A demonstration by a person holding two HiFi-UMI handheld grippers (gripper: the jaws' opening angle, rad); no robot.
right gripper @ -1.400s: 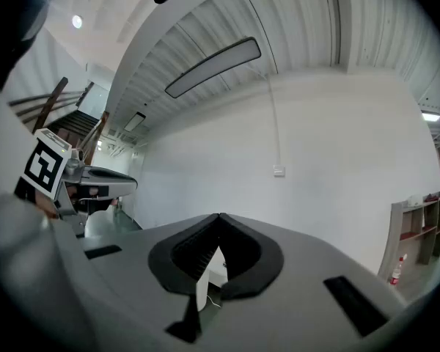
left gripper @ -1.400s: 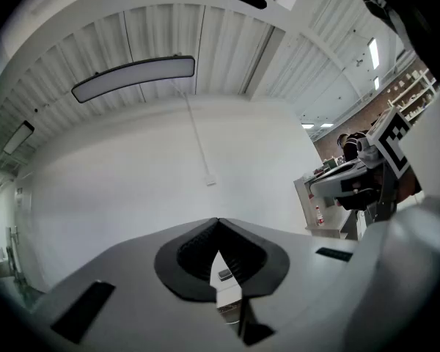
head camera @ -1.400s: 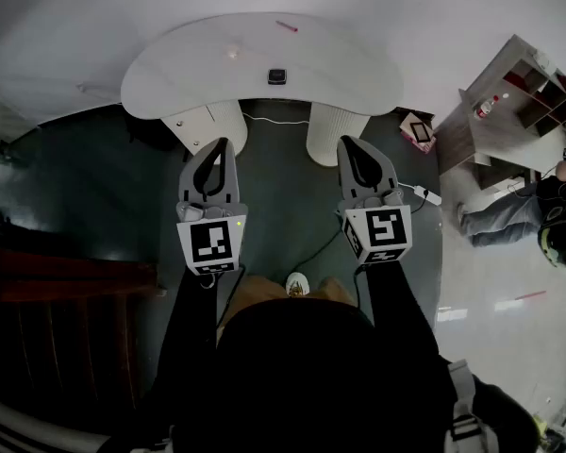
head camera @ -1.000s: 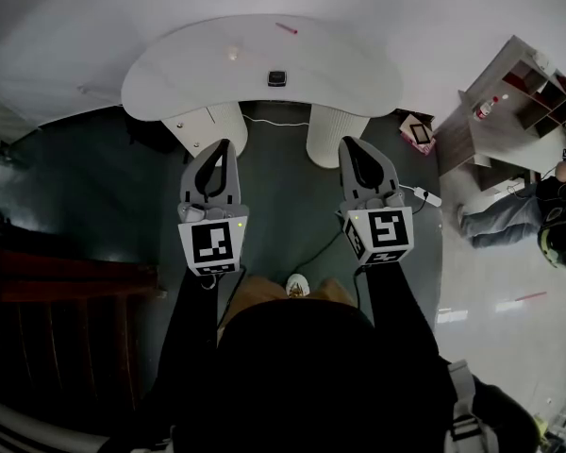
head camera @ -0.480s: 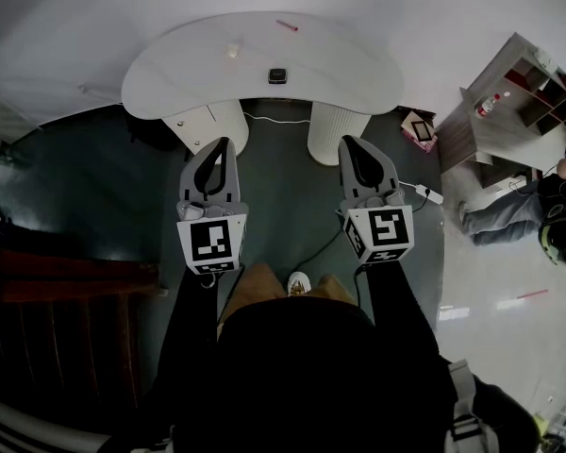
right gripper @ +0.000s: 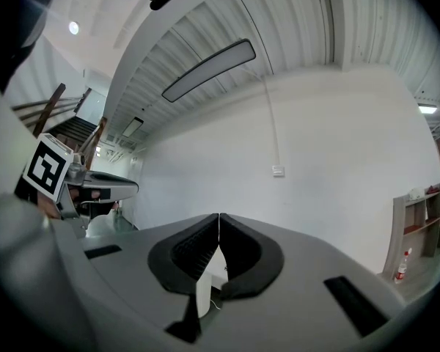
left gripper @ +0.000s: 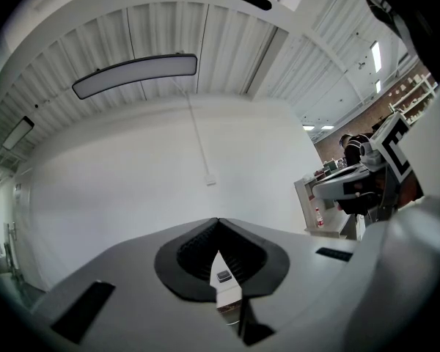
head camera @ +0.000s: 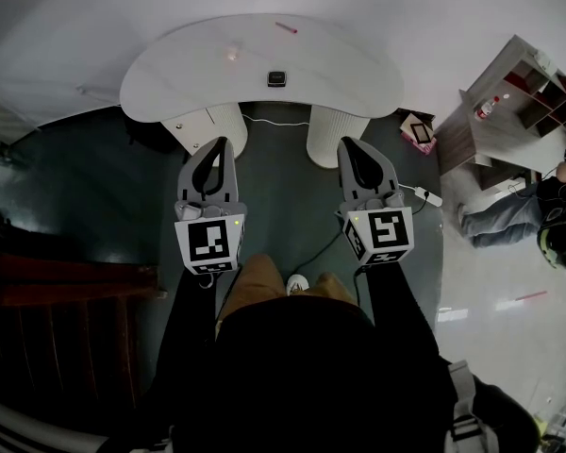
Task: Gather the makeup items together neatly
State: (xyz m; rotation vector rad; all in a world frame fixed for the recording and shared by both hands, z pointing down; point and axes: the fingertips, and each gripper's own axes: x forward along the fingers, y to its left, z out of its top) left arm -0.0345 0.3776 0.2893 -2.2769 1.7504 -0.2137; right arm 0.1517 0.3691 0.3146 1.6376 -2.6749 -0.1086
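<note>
Gathering has not begun: a dark compact (head camera: 276,77), a pale round item (head camera: 231,53) and a pink stick (head camera: 286,27) lie well apart on the white surface (head camera: 170,78). The left gripper (head camera: 223,145) and right gripper (head camera: 348,144) hang short of the surface's near edge, jaws together, empty. Next they likely must reach over it and open on one item. Since earlier, only the person's tan trouser leg (head camera: 259,276) has come forward.
</note>
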